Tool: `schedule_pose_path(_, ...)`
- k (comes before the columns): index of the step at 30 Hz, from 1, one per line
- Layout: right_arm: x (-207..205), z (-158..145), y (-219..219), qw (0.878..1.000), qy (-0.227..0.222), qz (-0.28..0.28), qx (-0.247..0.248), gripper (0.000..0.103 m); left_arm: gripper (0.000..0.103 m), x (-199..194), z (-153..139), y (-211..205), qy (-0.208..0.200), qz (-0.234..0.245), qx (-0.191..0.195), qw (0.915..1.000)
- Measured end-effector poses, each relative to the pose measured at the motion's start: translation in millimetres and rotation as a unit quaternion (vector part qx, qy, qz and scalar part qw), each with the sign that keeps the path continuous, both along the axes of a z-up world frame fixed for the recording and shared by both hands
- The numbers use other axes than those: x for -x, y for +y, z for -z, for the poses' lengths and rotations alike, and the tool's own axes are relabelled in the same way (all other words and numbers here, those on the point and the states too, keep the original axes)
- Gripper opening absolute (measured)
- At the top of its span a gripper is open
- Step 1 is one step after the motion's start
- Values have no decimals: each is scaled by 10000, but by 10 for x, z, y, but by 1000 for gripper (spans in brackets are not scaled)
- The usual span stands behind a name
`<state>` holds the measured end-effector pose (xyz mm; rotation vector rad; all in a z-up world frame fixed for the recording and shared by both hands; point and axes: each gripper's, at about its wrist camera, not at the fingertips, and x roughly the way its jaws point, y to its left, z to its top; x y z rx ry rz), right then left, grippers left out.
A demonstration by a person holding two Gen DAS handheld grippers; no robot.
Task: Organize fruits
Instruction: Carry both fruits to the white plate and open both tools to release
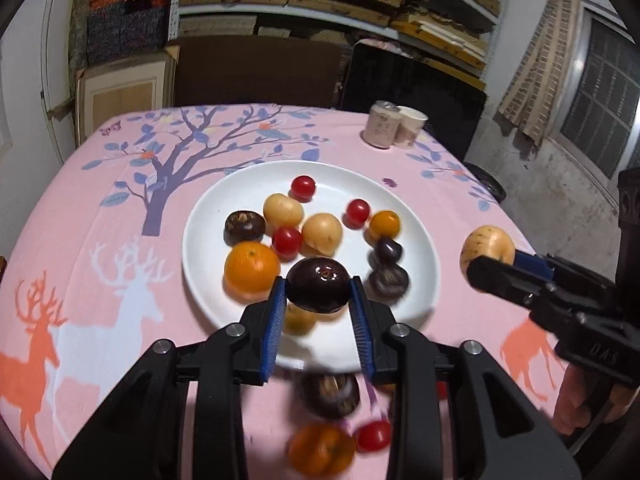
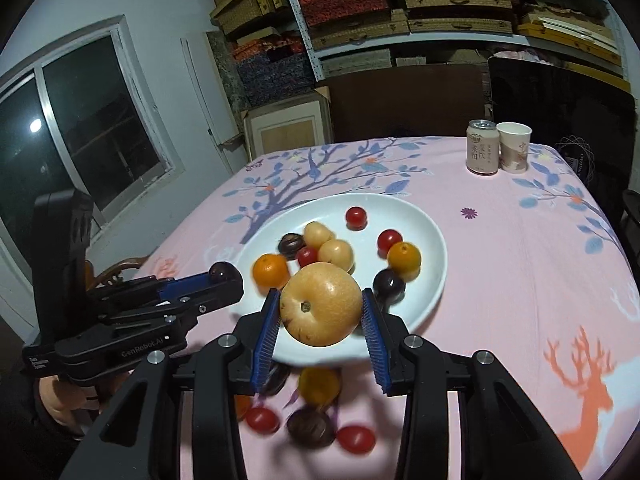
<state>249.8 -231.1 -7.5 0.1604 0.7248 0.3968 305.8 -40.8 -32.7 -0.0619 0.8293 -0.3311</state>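
A white plate on the pink tablecloth holds several fruits: oranges, red cherry tomatoes, yellow pears and dark plums. My left gripper is shut on a dark plum above the plate's near rim. My right gripper is shut on a yellow pear above the plate near its front edge. The right gripper with its pear shows in the left wrist view at the right. The left gripper with its plum shows in the right wrist view at the left. Loose fruits lie on the cloth below both grippers.
A drink can and a paper cup stand at the table's far right corner. Loose orange, tomato and dark plum lie near the front edge. Chairs and shelves stand behind the table.
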Motion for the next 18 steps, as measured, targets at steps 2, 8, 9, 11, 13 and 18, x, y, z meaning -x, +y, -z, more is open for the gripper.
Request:
schedule_pose_path(2,-298,132,6,9998,202,-18,20,41,31,-240,80,-50,85,-42,-9,10000)
schedule_pose_path(8,-725,330,51,9991,321,-190,-188,50,41,-656,196,-125,219,11,45,9997)
schedule_pose_path(9,-745,323,29,9990,299,-160,-302,53,57,-666,192,-123,170,-35,25,9998)
schedule_pose_path(11,-740,290,-25,9985,246,-66,-491,56,72,-623,146,-77,-26,-153,37,9999)
schedule_pose_path(13,-680,253,-56,9983,207,1,-541,56,72,-568,114,-41,-59,-184,58,9998)
schedule_pose_path(18,-396,199,-134,9988,215,209,-377,56,72,-247,57,160,25,-251,245,9994)
